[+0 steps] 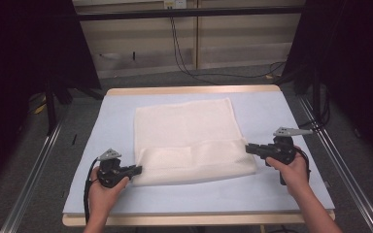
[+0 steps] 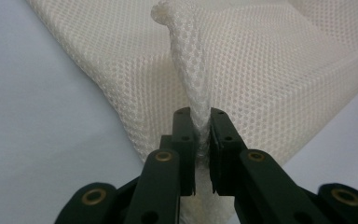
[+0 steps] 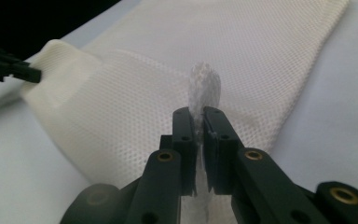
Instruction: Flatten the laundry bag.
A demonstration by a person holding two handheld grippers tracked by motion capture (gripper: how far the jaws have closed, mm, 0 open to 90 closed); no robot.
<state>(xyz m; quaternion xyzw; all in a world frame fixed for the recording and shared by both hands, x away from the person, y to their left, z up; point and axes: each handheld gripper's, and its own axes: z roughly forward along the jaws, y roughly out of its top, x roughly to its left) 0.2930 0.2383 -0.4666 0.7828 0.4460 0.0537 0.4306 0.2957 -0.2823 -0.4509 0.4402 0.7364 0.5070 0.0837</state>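
High view: white mesh cloth [image 1: 187,141] lies mid-worktop [image 1: 272,194], near edge folded over, left tongs [image 1: 137,169] and right tongs [image 1: 248,148] at its near corners; left gripper view: tongs clamped on a pinched cloth ridge; right gripper view: same, jaws clamped on cloth.

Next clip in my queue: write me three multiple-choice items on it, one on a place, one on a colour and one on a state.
1. Where does the left gripper meet the towel?
A near left corner
B far edge
C middle

2. What colour is the towel?
A dark blue
B cream white
C red

3. How do the right gripper's jaws stand?
A wide open, apart from the towel
B shut on nothing
C shut on towel fabric

Answers: 1 A, the high view shows it at that corner. 2 B, pale mesh on the table. 3 C, a fold sticks up between them.
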